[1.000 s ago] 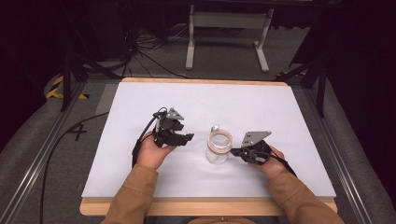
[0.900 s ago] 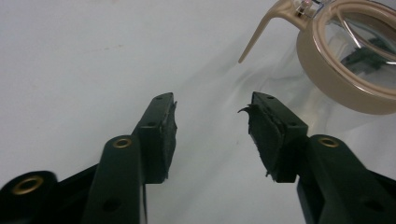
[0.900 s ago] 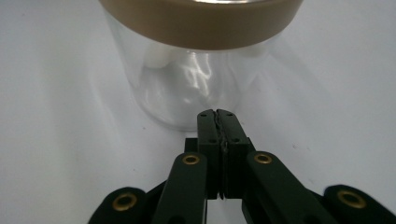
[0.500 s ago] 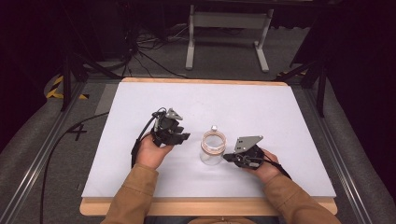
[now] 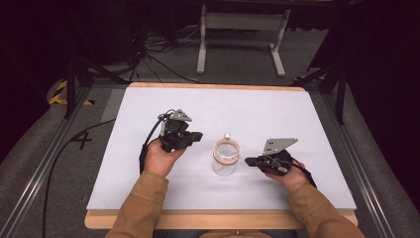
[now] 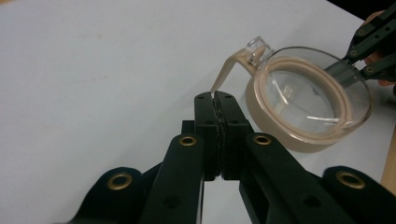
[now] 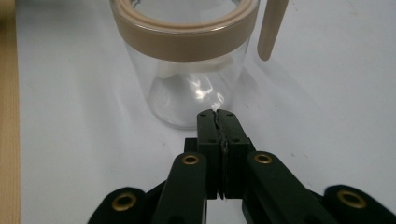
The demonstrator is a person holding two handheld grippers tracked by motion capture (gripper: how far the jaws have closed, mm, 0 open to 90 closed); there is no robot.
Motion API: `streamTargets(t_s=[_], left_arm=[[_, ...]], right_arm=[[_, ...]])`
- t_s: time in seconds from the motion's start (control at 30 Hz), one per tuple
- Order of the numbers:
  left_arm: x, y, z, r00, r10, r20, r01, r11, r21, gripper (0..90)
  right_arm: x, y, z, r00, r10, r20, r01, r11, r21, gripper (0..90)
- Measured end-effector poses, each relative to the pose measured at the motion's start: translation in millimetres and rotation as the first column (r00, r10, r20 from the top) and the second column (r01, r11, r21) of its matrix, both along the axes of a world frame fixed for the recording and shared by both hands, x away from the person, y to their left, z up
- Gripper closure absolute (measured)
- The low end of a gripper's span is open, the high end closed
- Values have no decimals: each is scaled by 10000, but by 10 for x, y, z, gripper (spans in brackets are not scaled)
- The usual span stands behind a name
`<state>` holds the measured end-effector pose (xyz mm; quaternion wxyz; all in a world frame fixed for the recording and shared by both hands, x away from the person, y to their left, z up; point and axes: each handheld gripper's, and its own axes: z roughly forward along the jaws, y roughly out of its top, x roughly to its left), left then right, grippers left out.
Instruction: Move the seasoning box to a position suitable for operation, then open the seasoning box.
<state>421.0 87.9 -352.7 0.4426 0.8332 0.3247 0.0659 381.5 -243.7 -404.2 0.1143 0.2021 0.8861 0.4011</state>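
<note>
A clear glass jar (image 5: 224,162) with a beige lid ring stands in the middle of the white table (image 5: 297,119). From the ring a beige strap (image 7: 271,28) hangs loose down the jar's side. My left gripper (image 5: 199,135) hovers left of the jar; its jaws have just been closing and are shut with nothing between them. In the left gripper view its tips (image 6: 215,95) sit just below the strap's end (image 6: 228,71), beside the jar (image 6: 308,102). My right gripper (image 5: 247,161) is shut and empty. Its tips (image 7: 216,113) point at the foot of the jar (image 7: 187,79), very close to the glass.
The table's wooden front edge (image 5: 223,220) runs just below the forearms. White surface lies bare left of and behind the jar. Metal rails (image 5: 44,183) flank the table, and a grey stand (image 5: 242,22) is on the floor beyond it.
The left gripper's jaws have come together from open. The right gripper dipped toward the front edge, then came back. The jar now stands a little further left.
</note>
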Motion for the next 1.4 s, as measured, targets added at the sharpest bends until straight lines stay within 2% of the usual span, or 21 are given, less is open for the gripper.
streamTargets(t_s=[0.07, 0.23, 0.3, 0.33, 0.47, 0.53, 0.57, 0.6, 0.7, 0.83, 0.9, 0.93, 0.97, 1.07, 1.1, 1.27, 1.33, 1.4], left_arm=[[-7, -21, 35, 9995, -173, 279, 171, 9998, 58, 894], [-18, -62, 92, 9957, -454, 808, 495, 9975, -500, 893], [-15, -67, 102, 9944, -497, 935, 555, 9966, -613, 842], [7, -83, 103, 9908, -514, 1251, 628, 9940, -891, 830], [39, -143, 99, 9900, -562, 1294, 680, 9937, -886, 851], [84, -213, 83, 9860, -730, 1498, 856, 9932, -794, 862], [103, -234, 75, 9856, -720, 1530, 861, 9924, -877, 862], [103, -234, 75, 9856, -720, 1530, 861, 9924, -877, 861], [175, -267, 36, 9864, -816, 1424, 1030, 9833, -1499, 860], [258, -378, -52, 9891, -1033, 1051, 1160, 9857, -1225, 863], [288, -430, -78, 9882, -1202, 947, 1316, 9834, -1250, 863], [303, -467, -92, 9864, -1344, 942, 1468, 9791, -1409, 861], [304, -485, -85, 9859, -1445, 839, 1545, 9795, -1289, 854], [312, -548, -100, 9840, -1570, 838, 1672, 9768, -1337, 849], [323, -554, -98, 9818, -1697, 855, 1792, 9765, -1198, 850], [363, -596, -134, 9813, -1820, 622, 1879, 9764, -1061, 850], [379, -611, -150, 9835, -1765, 383, 1795, 9787, -993, 850], [380, -620, -155, 9843, -1735, 323, 1759, 9794, -987, 845]], right_arm=[[-5, -43, 14, 10000, -92, -26, 92, 9998, 187, 890], [-19, -136, 50, 9996, -175, -215, 191, 9971, 738, 890], [-27, -165, 56, 9994, -180, -285, 205, 9958, 898, 890], [-30, -175, 53, 9994, -173, -288, 201, 9951, 970, 890], [-46, -205, 31, 9991, -261, -341, 291, 9956, 892, 891], [-64, -242, 6, 9983, -397, -422, 433, 9953, 867, 890], [-73, -249, 3, 9981, -440, -442, 477, 9950, 873, 891], [-73, -249, 3, 9981, -440, -442, 477, 9950, 873, 891], [-112, -280, -2, 9977, -523, -423, 558, 9948, 857, 890], [-152, -285, -32, 9971, -580, -483, 617, 9950, 792, 890], [-166, -271, -59, 9970, -576, -522, 613, 9954, 732, 890], [-172, -259, -78, 9972, -541, -524, 576, 9960, 681, 890], [-185, -243, -98, 9969, -521, -582, 557, 9965, 622, 891], [-206, -209, -130, 9975, -406, -579, 439, 9975, 555, 891], [-216, -197, -136, 9973, -403, -614, 437, 9975, 547, 890], [-247, -161, -137, 9978, -275, -595, 308, 9980, 550, 891], [-262, -152, -128, 9979, -253, -596, 290, 9977, 618, 891], [-264, -141, -125, 9983, -198, -544, 231, 9979, 613, 891]])
